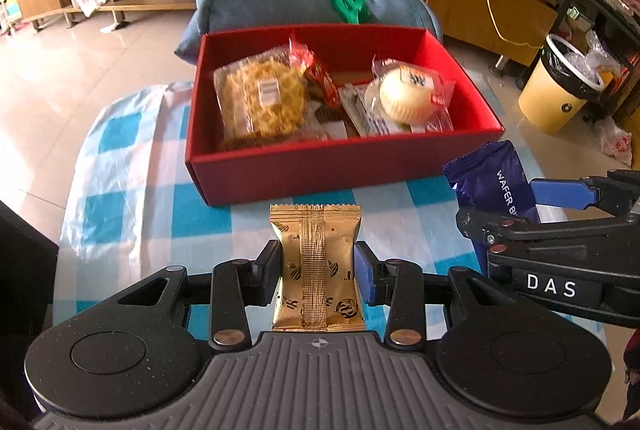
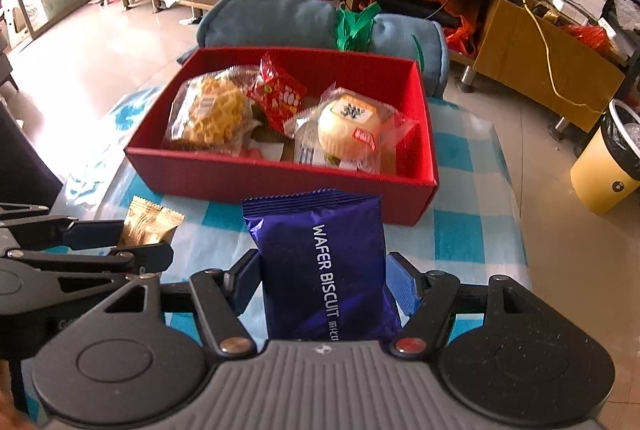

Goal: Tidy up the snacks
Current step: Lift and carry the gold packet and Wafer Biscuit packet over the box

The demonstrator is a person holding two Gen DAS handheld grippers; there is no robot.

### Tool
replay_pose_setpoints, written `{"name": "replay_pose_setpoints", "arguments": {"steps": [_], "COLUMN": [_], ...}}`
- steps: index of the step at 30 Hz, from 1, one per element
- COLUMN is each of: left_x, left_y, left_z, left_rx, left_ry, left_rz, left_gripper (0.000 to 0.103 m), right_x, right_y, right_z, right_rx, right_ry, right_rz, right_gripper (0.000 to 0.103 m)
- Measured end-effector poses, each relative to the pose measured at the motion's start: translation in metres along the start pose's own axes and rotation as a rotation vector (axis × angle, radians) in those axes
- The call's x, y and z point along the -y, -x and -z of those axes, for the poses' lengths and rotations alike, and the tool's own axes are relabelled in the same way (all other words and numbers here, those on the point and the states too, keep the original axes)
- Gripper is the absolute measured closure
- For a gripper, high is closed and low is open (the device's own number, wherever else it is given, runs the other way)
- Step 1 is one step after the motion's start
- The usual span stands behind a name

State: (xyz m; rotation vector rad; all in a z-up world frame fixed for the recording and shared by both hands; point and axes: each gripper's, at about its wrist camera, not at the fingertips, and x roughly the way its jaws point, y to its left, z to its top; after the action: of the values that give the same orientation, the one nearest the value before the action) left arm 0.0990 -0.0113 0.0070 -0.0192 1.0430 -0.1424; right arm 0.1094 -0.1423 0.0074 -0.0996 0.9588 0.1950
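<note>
The left gripper (image 1: 318, 274) is clamped on a gold snack packet (image 1: 318, 266), its pads pressing the packet's two sides so it stands up between them. The right gripper (image 2: 320, 282) is closed around a wider purple wafer biscuit pack (image 2: 324, 266), squeezed at both edges. Both packs are held just in front of the red box (image 1: 344, 169), on its near side, above the blue-and-white checked cloth (image 1: 132, 165). Inside the box a wrapped waffle (image 1: 260, 97) lies at the left end, a small red packet (image 1: 318, 71) leans near the middle, and a wrapped round bun (image 1: 406, 93) sits at the right end. Behind the box lies a blue cushion (image 1: 260, 1). A yellow bin (image 1: 556, 97) stands on the floor, well off to the box's right.
</note>
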Motion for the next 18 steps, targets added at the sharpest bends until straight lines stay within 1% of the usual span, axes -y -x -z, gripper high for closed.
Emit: {"name": "replay_pose_setpoints", "arguments": {"steps": [5,12,18], "left_x": [-0.001,-0.003,-0.004], "left_y": [0.002,0.002,-0.001], "left_z": [-0.009,-0.021,-0.033], "left_rx": [0.025,0.044,0.055], "left_ry": [-0.006,-0.012,-0.014], "left_rz": [-0.014,-0.023,-0.028], "left_gripper": [0.056,0.056,0.056], "right_x": [-0.001,0.001,0.003], "right_y": [0.002,0.0,0.003], "right_z": [-0.01,-0.019,-0.031], "right_rx": [0.026,0.043,0.075], "right_ry": [-0.01,-0.016,-0.028], "right_rz": [-0.006,0.007,0.008], "right_gripper": [0.039,0.039,0.039]}}
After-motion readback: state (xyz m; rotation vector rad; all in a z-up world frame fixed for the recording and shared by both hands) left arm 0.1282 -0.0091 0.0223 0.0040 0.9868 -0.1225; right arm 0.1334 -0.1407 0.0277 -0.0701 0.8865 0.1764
